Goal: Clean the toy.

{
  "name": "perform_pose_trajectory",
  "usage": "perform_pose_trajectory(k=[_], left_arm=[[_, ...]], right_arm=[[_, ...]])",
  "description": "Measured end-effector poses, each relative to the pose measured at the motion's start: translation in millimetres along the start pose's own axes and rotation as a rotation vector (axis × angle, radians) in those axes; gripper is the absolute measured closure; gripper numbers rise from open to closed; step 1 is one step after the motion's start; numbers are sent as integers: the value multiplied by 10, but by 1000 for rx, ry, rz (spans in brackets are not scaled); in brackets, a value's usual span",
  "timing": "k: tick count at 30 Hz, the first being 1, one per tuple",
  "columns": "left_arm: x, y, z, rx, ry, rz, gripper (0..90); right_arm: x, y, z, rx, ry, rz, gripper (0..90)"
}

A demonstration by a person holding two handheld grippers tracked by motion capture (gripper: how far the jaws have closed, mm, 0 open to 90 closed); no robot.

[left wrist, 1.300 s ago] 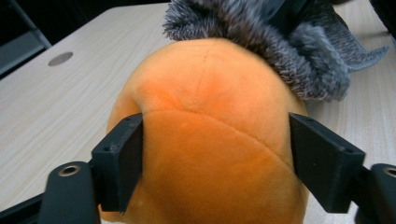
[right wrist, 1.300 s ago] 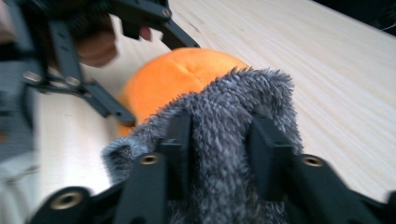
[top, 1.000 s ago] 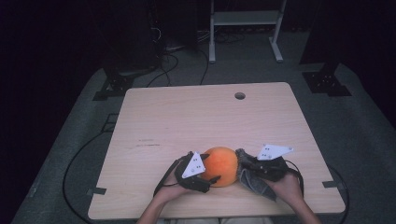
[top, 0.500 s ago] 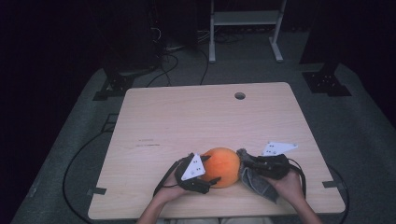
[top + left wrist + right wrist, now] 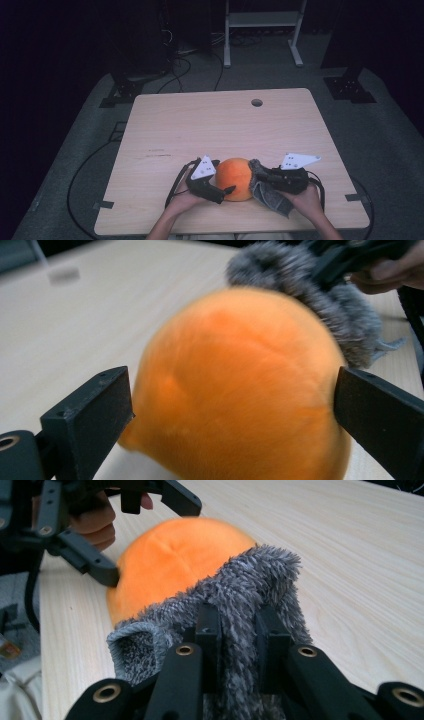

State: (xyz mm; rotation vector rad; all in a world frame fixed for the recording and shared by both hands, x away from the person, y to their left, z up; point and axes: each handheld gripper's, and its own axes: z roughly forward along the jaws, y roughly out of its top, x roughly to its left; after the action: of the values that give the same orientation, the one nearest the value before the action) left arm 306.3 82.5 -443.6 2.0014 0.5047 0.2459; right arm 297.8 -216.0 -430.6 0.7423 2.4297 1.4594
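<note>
Since the earlier frame, the jaws of the left gripper [image 5: 223,186] have just been opening, and they are now spread wide on either side of the orange plush ball [image 5: 236,179], which sits between them. Whether the pads press on the ball cannot be told. The ball is seen resting on the wooden table [image 5: 210,130] near its front edge. A grey fuzzy cloth [image 5: 250,595] is pinched by the right gripper [image 5: 239,630] and held against the ball's side.
</note>
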Motion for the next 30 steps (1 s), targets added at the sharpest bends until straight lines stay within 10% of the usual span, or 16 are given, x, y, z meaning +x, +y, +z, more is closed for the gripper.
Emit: perform_pose_trajectory(k=[6, 9, 12, 17, 21, 24, 30], left_arm=[[-101, 43, -38, -21, 35, 110, 232], [-201, 98, -19, -31, 46, 176, 263], [-301, 147, -10, -29, 49, 236, 261], [-190, 114, -40, -94, 51, 128, 82], [-74, 83, 11, -48, -10, 7, 47], [-85, 74, 31, -43, -11, 2, 85], [-236, 116, 2, -97, 21, 132, 300]], right_arm=[[-45, 31, -104, -1, -15, 50, 755], [125, 228, -183, -95, 17, -17, 755], [250, 323, -124, -79, 13, -87, 756], [121, 151, -38, -56, 68, -11, 756], [75, 120, -97, -41, 42, -17, 756], [64, 112, -98, -40, 47, -8, 756], [298, 312, -195, -90, 5, -128, 760]])
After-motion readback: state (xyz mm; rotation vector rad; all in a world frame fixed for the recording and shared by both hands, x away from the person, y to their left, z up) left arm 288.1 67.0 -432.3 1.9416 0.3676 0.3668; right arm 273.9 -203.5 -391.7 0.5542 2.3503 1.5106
